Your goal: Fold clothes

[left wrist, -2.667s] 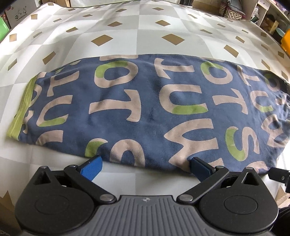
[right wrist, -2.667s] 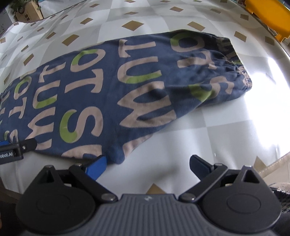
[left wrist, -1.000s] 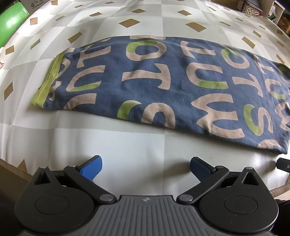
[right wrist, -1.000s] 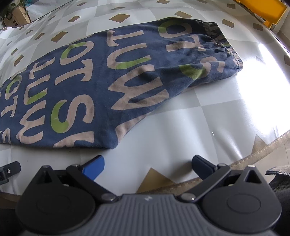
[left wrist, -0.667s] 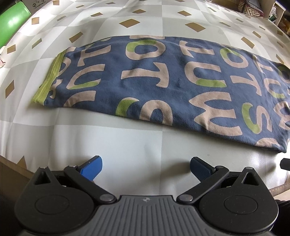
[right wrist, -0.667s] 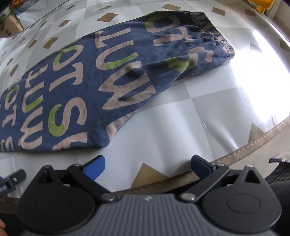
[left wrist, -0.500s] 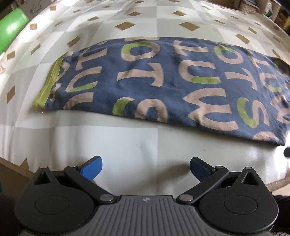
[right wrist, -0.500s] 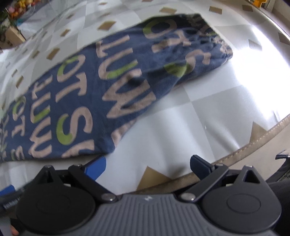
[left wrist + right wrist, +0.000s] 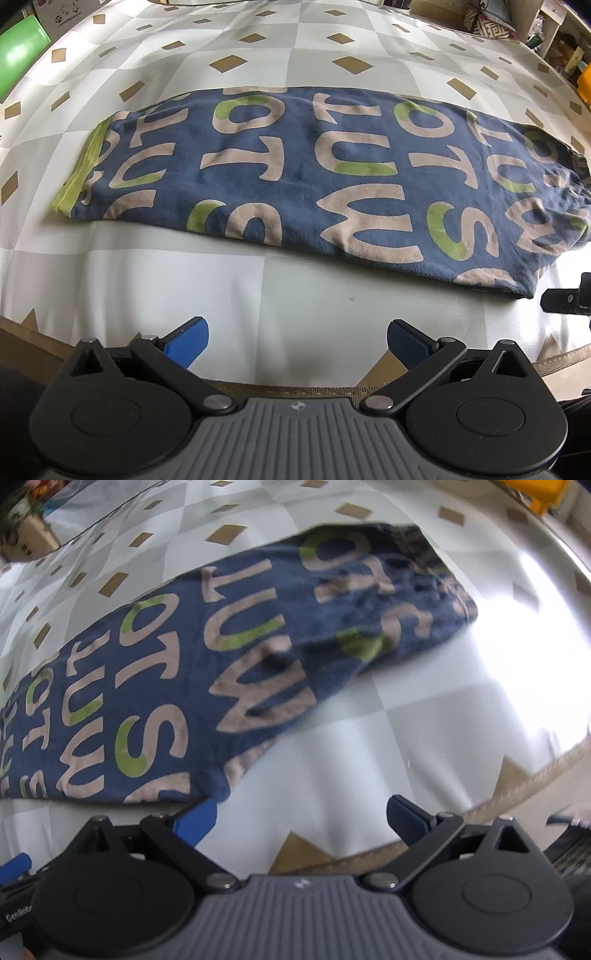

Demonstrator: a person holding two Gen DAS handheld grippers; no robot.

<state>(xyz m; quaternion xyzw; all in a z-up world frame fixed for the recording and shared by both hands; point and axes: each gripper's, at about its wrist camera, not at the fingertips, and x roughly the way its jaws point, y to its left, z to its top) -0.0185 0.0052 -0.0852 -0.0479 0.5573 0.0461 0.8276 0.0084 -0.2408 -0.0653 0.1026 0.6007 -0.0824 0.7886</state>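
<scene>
We hold the left gripper [image 9: 297, 345] and right gripper [image 9: 301, 818] spread wide and empty at the near table [image 9: 258, 295] edge; the folded garment [image 9: 314, 173] lies flat beyond.

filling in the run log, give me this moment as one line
stage: between folds | garment: flat on checked cloth, long strip | left gripper: open, empty, short of near edge | right gripper: open, empty, by near corner

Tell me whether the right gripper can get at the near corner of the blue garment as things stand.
Probably yes. The right gripper is open, and the garment lies flat on the table with its near corner just ahead of the gripper's left finger. Nothing lies between them.
</scene>
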